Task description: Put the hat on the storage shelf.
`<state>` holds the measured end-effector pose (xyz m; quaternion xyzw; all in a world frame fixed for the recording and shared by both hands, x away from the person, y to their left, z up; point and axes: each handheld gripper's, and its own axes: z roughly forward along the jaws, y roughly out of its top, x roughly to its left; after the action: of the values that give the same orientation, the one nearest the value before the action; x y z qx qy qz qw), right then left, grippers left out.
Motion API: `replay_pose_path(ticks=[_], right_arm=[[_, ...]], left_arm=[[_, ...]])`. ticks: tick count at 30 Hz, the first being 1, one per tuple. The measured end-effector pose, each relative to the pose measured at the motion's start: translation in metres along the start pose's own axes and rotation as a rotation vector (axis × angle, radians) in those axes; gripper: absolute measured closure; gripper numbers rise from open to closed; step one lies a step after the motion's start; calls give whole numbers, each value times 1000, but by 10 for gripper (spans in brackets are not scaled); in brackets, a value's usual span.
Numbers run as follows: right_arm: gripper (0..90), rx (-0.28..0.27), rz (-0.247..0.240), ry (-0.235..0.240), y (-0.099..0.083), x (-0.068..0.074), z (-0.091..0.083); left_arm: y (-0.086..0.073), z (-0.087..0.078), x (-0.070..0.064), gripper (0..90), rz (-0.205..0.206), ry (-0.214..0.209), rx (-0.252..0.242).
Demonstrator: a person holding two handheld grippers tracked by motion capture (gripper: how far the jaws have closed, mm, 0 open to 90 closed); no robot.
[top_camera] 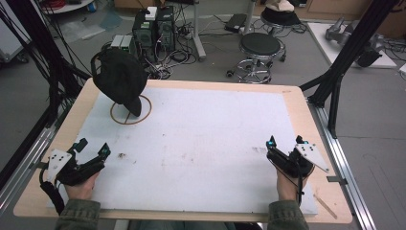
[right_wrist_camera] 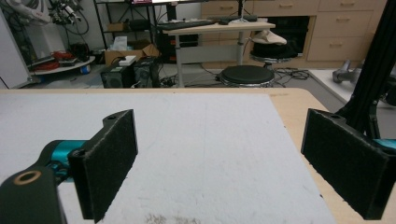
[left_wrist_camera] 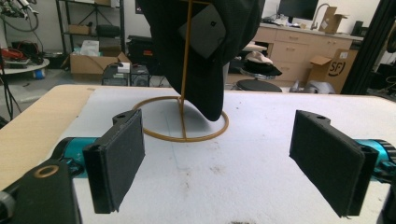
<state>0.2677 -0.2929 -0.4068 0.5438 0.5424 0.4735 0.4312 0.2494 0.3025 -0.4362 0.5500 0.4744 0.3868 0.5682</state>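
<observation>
A black cap (top_camera: pixel 119 76) hangs on a thin brass-coloured wire stand (top_camera: pixel 130 110) with a ring base, at the far left of the white mat (top_camera: pixel 201 139). In the left gripper view the cap (left_wrist_camera: pixel 205 46) hangs ahead over the ring base (left_wrist_camera: pixel 182 122), well beyond the jaws. My left gripper (top_camera: pixel 92 147) rests near the mat's front left, open and empty, jaws wide apart (left_wrist_camera: pixel 224 158). My right gripper (top_camera: pixel 286 142) sits at the front right, also open with nothing between its pads (right_wrist_camera: pixel 219 158).
The mat lies on a wooden tabletop (top_camera: pixel 297 103) framed by black struts (top_camera: pixel 354 43). Beyond the far edge stand computer towers (top_camera: pixel 153 28), cables and a round stool (top_camera: pixel 260 48). A small dark smudge (top_camera: pixel 121 155) marks the mat near my left gripper.
</observation>
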Motion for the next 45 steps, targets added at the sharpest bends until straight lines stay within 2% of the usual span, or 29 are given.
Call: replay_pose_path(ticks=[4,5,7,10,15,18,20,21,25,34,45], right_arm=[[97,8,-15,-2,-3,-2,-5],[97,-17,-23,0,-3,-1,-9],[97,-18,-28,2,-6,0,-10],[97,-6,-17,7,-14,0,-10],[96,-19,-12,-2,-14,-4,-11],[96,-2,-1,4,-19,-5,-7],[96,16,-11,9,-20,-2,-3],[97,6,-31,5,-20,0,-2],[96,-8,-49,6,-19,2,-4],[97,-14,-24,8,-19,-1,-7],[97,-9,-26,12,-19,0,-7]], left_arm=[[0,0,0,184,-5,-6,5],[0,0,0,185,-2,-9,6],[0,0,0,186,-3,-8,6],[0,0,0,186,-3,-10,11],[-1,-1,2,187,-19,-17,13],[-1,-1,2,187,-18,-21,17],[-2,-1,3,187,-16,-25,25],[-2,0,3,188,-19,-27,29],[-2,0,2,188,-18,-29,32],[-2,-2,1,189,-16,-28,35],[-3,-2,3,189,-20,-29,33]])
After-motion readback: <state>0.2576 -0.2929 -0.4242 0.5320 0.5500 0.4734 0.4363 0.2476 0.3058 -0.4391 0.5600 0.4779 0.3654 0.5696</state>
